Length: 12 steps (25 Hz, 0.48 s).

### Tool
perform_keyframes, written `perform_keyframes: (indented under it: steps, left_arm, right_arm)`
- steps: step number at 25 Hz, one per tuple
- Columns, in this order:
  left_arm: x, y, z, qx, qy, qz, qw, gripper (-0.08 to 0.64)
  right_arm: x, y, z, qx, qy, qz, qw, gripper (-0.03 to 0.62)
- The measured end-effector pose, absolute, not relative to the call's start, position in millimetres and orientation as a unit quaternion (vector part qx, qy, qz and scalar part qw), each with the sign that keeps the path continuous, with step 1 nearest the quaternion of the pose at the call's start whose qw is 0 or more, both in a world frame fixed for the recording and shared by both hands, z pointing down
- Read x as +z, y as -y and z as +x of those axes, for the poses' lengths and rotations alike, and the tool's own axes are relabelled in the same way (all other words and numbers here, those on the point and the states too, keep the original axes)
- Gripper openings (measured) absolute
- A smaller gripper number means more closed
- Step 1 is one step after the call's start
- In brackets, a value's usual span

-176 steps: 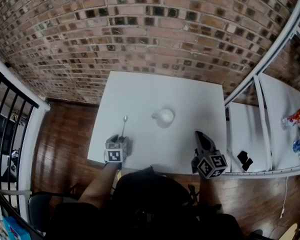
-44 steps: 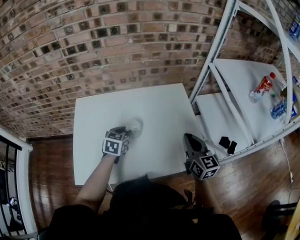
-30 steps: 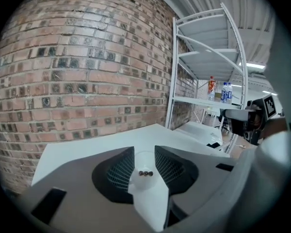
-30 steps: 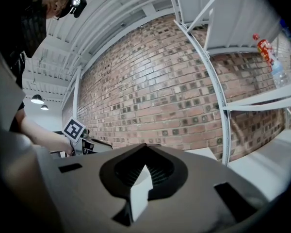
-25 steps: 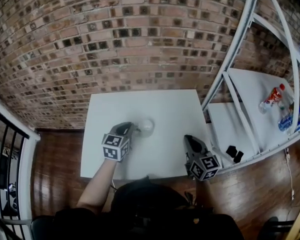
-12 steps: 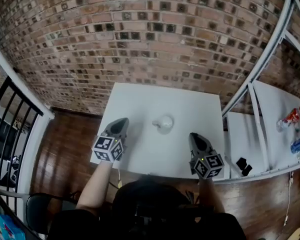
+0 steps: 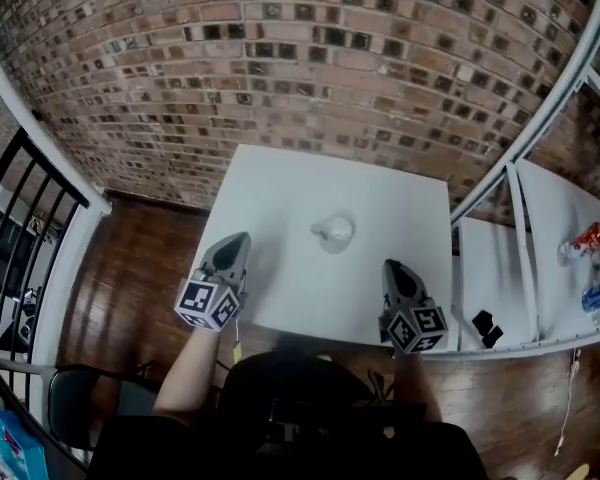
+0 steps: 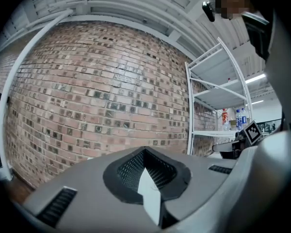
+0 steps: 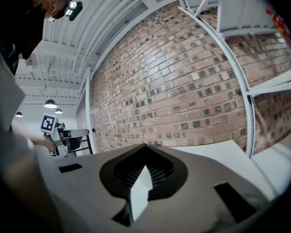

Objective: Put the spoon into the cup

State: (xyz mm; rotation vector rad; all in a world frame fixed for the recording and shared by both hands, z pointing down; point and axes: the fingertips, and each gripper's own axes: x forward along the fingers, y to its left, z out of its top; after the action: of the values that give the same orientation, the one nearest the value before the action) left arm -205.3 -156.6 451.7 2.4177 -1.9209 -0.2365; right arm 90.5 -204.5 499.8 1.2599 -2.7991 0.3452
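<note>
The white cup [image 7: 333, 233] stands upright on the white table [image 7: 280, 193], a little past the middle and toward the brick wall [image 7: 280, 58], with its handle out to the left. The spoon? Too small to pick out from up here, so I can't tell whether it's in the cup.

Nearer the person, the left gripper [image 7: 239, 240] hangs over the table's near left edge, well apart from the cup. Its own view tells it plainly: the left gripper's jaws are pressed together with nothing between them, and its nose points level at the bricks. Over on the other side, the right gripper [image 7: 394, 267] sits above the near right edge, also clear of the cup. Its jaws are closed tight too, and it's empty. The cup lies between the two and beyond both.

Each camera catches the other tool: the right gripper's marker cube [image 8: 252, 131] shows at the left view's far right, and the left one's cube [image 9: 48, 124] shows at the right view's left.

To the right stands a white shelf rack [image 7: 525, 138] with bottles [image 7: 586, 236] on it. There's a black railing [image 7: 20, 208] to the left and dark wooden floor [image 7: 130, 278] below.
</note>
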Motion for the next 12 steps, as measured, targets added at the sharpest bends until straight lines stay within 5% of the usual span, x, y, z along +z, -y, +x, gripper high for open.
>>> perform_keyframes:
  steps: [12]
  left_arm:
    - [474.0,141.5,-213.3,-0.091,0.621,0.777,0.050,0.003]
  right_arm:
    - [512.8,190.4,115.4,0.140,0.886,0.441,0.024,0.002]
